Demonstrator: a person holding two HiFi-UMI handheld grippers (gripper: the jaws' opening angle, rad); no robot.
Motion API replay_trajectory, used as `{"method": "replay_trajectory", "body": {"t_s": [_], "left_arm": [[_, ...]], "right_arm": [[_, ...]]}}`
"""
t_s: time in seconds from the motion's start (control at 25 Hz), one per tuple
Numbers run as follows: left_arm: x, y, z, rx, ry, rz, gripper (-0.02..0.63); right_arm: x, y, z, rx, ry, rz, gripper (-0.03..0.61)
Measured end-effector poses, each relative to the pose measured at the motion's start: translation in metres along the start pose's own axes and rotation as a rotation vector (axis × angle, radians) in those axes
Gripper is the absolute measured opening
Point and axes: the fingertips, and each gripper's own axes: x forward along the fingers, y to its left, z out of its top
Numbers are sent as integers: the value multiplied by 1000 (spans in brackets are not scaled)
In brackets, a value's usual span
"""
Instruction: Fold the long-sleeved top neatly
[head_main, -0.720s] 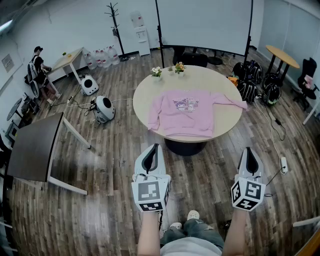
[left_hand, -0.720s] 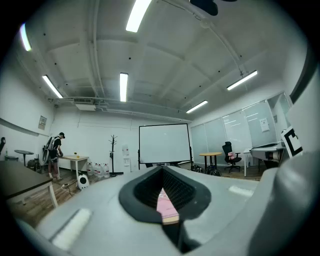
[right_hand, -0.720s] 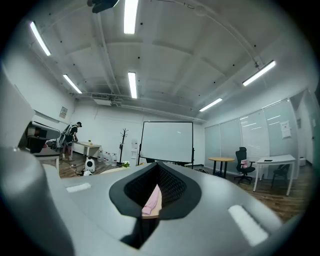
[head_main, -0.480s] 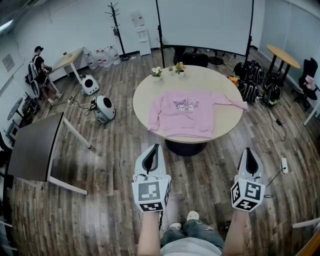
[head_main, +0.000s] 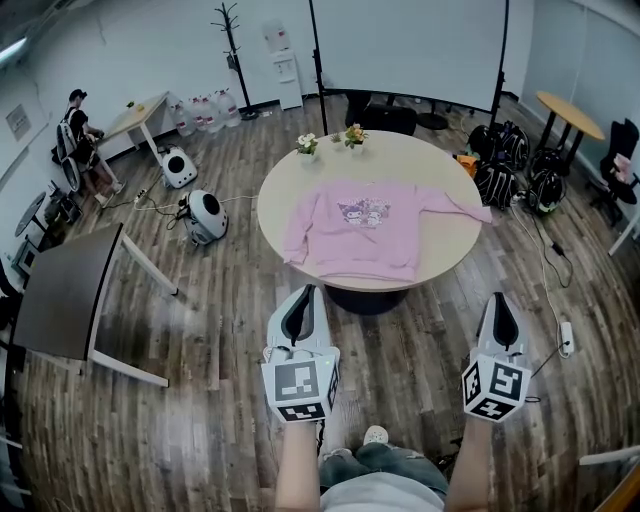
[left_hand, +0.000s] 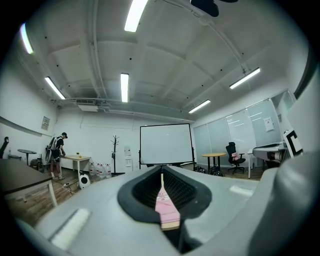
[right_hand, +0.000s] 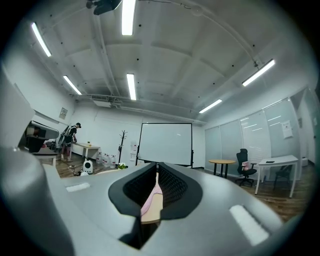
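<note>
Nearest, over the wood floor (head_main: 200, 400), the left gripper (head_main: 300, 300) and right gripper (head_main: 498, 305) each have jaws pressed together on nothing, well short of the round table (head_main: 440, 250). The pink long-sleeved top (head_main: 360, 228) lies spread flat on it in the head view. Each gripper view catches only a pink sliver between its jaws, with the projection screen (left_hand: 165, 144) beyond.

Bright ceiling lights (left_hand: 124, 87), fisheye warp w/ dark corners.

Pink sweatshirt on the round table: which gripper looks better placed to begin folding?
Probably the right gripper: the pink sweatshirt's outstretched sleeve lies on its side; the left gripper faces only the hem.
</note>
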Motion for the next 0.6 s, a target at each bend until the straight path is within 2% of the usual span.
{"method": "replay_trajectory", "body": {"t_s": [0.12,0.2,0.32,0.6], "left_arm": [[7,-7,-1,1,1,26,71],[10,-10,-2,4,-3,46,164],[17,-16,-2,13,-8,45,262],[45,-23,-6,38,12,24,278]], "right_arm": [[9,-8,1,-2,-13,25,79],[14,-10,2,-2,-17,44,134],[21,-12,0,8,-19,68,215],[46,-16,-14,25,4,75,225]]}}
